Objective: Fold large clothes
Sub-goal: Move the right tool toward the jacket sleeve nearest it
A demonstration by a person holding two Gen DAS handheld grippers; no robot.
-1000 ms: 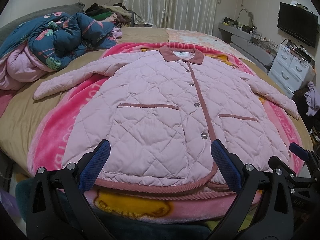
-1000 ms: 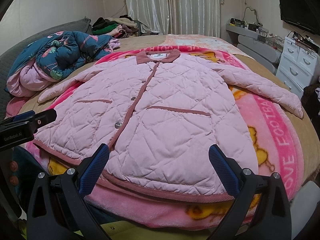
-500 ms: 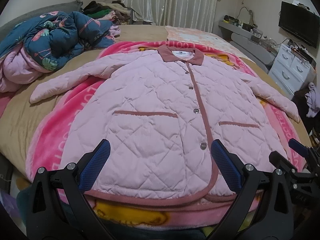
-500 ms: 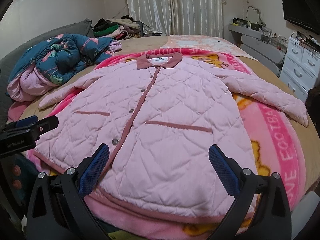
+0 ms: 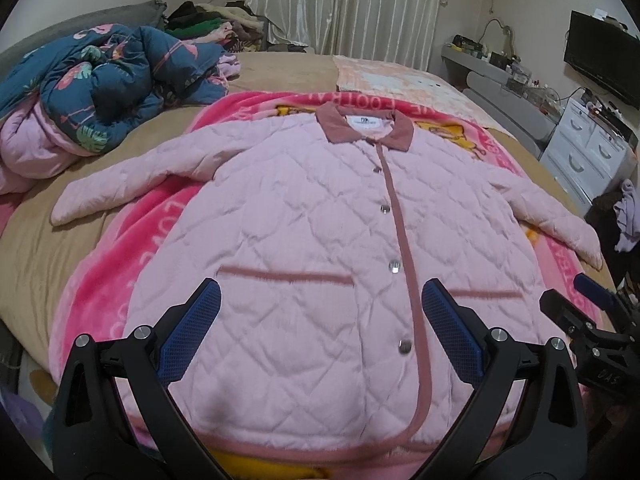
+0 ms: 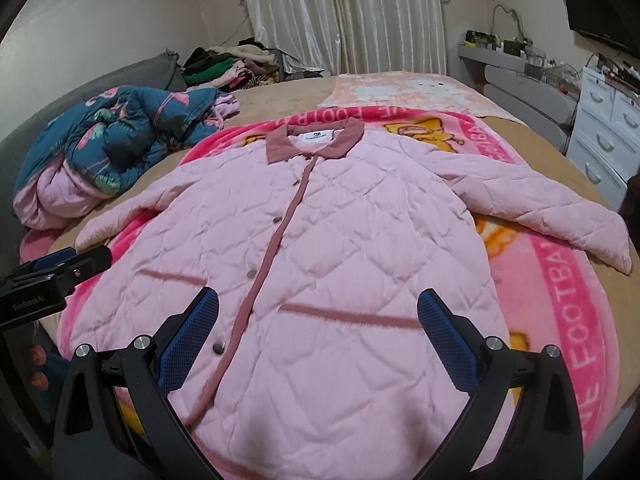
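One wide bed (image 5: 36, 240) fills the room, with a bright pink blanket (image 5: 132, 240) spread over its tan cover. Curtains (image 5: 340, 4) hang behind it, white drawers (image 5: 588, 148) stand at the right, and a blue quilt (image 5: 112, 80) is heaped at the left. Flat on the blanket lies the pink coat (image 5: 304, 216), buttoned, sleeves out. Left tongs (image 5: 320, 316) and right tongs (image 6: 318, 320) gape wide above its hem, gripping nothing.
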